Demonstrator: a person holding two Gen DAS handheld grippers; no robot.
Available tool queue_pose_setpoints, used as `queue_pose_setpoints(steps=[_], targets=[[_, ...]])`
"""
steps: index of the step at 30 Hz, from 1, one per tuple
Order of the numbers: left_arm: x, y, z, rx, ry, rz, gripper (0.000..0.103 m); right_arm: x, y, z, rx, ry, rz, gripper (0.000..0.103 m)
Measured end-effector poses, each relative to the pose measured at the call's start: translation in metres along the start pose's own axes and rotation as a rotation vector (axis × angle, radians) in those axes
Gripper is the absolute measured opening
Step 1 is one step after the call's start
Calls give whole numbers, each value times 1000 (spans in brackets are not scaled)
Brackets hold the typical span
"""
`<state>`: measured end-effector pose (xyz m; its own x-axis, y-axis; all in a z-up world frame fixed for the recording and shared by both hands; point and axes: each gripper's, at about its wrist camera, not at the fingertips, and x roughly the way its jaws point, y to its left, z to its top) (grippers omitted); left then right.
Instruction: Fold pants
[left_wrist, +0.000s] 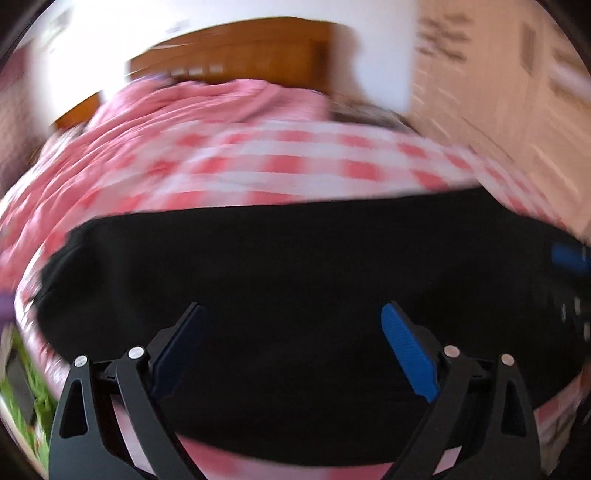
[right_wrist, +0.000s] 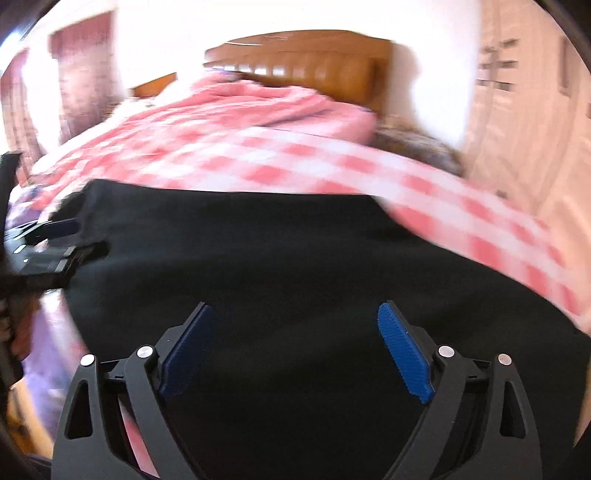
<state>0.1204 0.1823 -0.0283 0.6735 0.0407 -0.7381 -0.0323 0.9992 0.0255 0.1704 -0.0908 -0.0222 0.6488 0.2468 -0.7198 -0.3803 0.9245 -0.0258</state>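
pants lying crosswise under both grippers, both spread wide and holding nothing

the black pants (left_wrist: 295, 280) are lying flat on the checked bedspread (left_wrist: 280, 162), their long axis running left to right across both views, with the wooden headboard (right_wrist: 314, 62) far beyond. the left gripper (left_wrist: 291, 350) is hovering over the near half of the cloth, its jaws standing wide apart with only dark fabric showing between them; the right gripper (right_wrist: 295, 350) is doing the same over its own stretch, jaws equally splayed. the right gripper is also showing at the right edge of the left view (left_wrist: 570, 258), and the left at the left edge of the right view (right_wrist: 48, 236), so the two are sitting side by side along the pants' length. judging from this, each is nearest its own end, and the far edge is lying ahead of both. motion blur is hiding seams, so which end is the waist cannot be told.
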Motion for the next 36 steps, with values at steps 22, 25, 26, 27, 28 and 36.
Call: queue_pose_setpoints(steps=[22, 25, 26, 27, 28, 36], targets=[[8, -167, 6, 350, 6, -39, 99, -19, -118, -66, 53, 131, -71, 92], [28, -201, 15, 417, 46, -55, 99, -5, -142, -65, 75, 166, -120, 92], [38, -214, 19, 440, 67, -61, 99, -5, -148, -68, 84, 164, -82, 92], [43, -220, 20, 453, 76, -66, 99, -7, -153, -71, 90, 170, -56, 92], [48, -227, 22, 465, 84, -70, 99, -8, -155, -75, 84, 176, -46, 92], [59, -275, 49, 502, 66, -103, 101, -33, -165, -91, 57, 192, 39, 92]])
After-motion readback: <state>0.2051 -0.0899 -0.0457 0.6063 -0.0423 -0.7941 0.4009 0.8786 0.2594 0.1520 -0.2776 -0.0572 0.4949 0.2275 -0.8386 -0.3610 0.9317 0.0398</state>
